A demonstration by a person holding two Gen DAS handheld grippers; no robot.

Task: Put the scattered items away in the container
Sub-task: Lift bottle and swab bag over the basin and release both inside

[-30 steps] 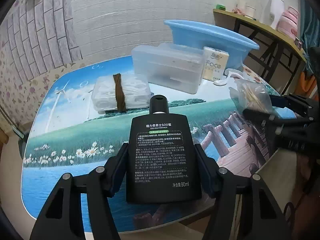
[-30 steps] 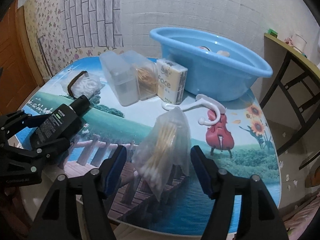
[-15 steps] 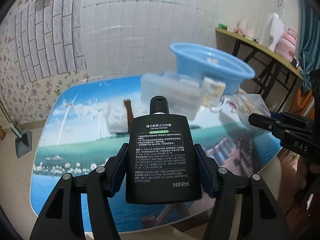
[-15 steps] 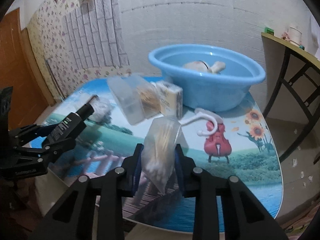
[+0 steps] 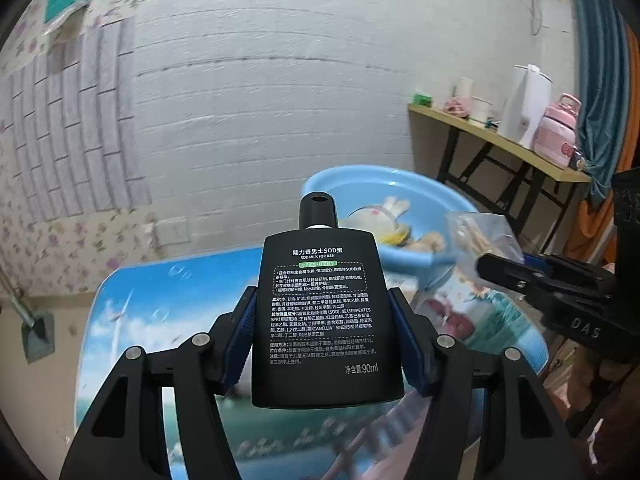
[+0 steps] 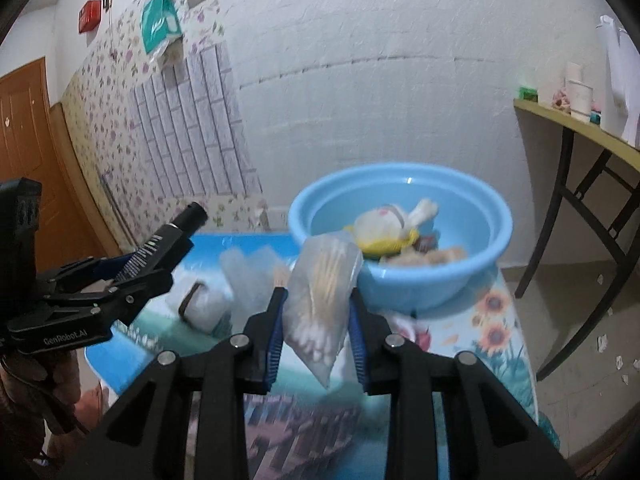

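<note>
My left gripper (image 5: 325, 342) is shut on a black lotion bottle (image 5: 322, 312) with white print, held upright above the table. It also shows in the right wrist view (image 6: 160, 246) at the left. My right gripper (image 6: 316, 324) is shut on a clear bag of cotton swabs (image 6: 320, 296), lifted off the table. That bag shows in the left wrist view (image 5: 478, 236) at the right. The blue basin (image 6: 400, 240) stands at the far end of the table and holds several small items. It shows behind the bottle in the left wrist view (image 5: 360, 184).
A picture-printed table (image 5: 160, 304) carries a clear plastic box (image 6: 250, 276) and a white bundle with a brown band (image 6: 200, 306). A wooden side table (image 6: 580, 148) with cups stands at the right. A white brick wall is behind.
Both grippers have risen well above the table with their loads and moved toward the basin. The right gripper closed on the swab bag and lifted it.
</note>
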